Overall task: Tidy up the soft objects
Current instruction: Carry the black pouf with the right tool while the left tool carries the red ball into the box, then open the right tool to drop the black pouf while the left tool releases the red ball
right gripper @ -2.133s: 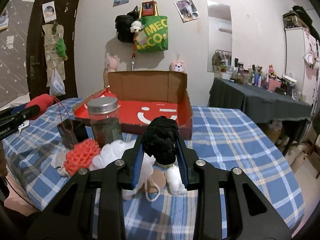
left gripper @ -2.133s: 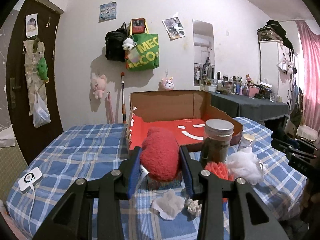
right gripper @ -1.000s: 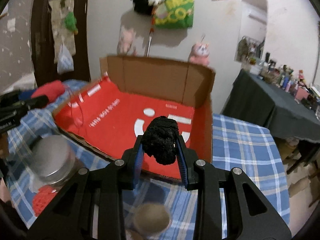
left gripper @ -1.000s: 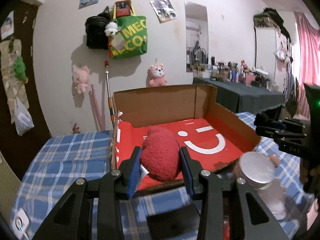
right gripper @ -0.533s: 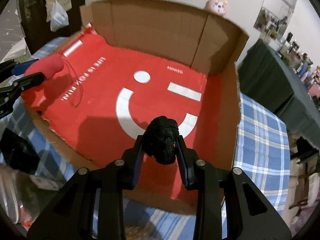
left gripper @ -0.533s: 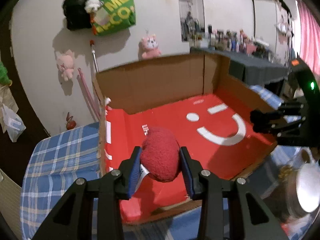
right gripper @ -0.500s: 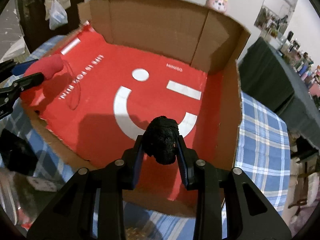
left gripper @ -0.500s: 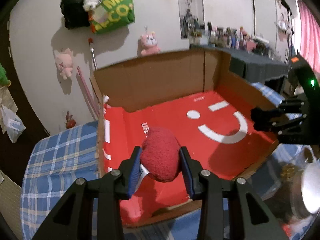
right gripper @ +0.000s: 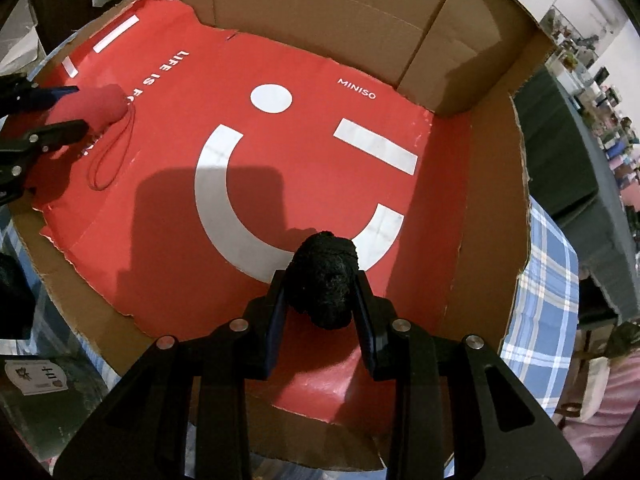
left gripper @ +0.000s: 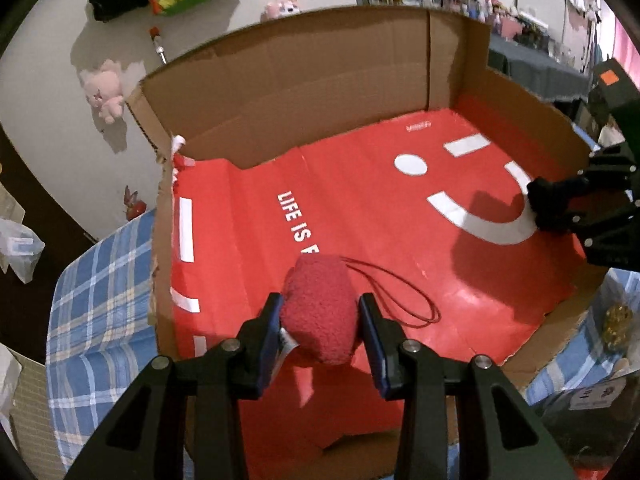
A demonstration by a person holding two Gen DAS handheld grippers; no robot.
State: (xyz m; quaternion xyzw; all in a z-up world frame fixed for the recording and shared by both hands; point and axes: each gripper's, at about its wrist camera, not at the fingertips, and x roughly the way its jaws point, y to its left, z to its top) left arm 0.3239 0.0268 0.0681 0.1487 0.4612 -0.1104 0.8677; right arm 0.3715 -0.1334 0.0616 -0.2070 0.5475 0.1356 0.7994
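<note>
My left gripper (left gripper: 320, 320) is shut on a red fuzzy plush (left gripper: 320, 312) with a thin red cord loop (left gripper: 404, 300), low over the left part of the cardboard box (left gripper: 312, 92) lined with red smiley paper. My right gripper (right gripper: 320, 292) is shut on a black fuzzy ball (right gripper: 326, 276) over the right front of the same box (right gripper: 492, 208). In the right wrist view the left gripper (right gripper: 60, 108) and its red plush (right gripper: 96, 104) show at the far left. The left wrist view has the right gripper (left gripper: 552, 208) with the black ball (left gripper: 550, 204) at its right edge.
The box stands on a blue plaid cloth (left gripper: 96, 300). A dark jar and labelled items (left gripper: 592, 392) lie by the box's front right corner. A dark-covered table (right gripper: 580, 152) with small bottles stands beyond the box; bags and plush toys (left gripper: 106, 92) hang on the wall.
Both grippers have moved forward and tipped downward, from above the table clutter to low over the box's red floor. Each still holds its soft object. The red plush's cord now lies on the paper.
</note>
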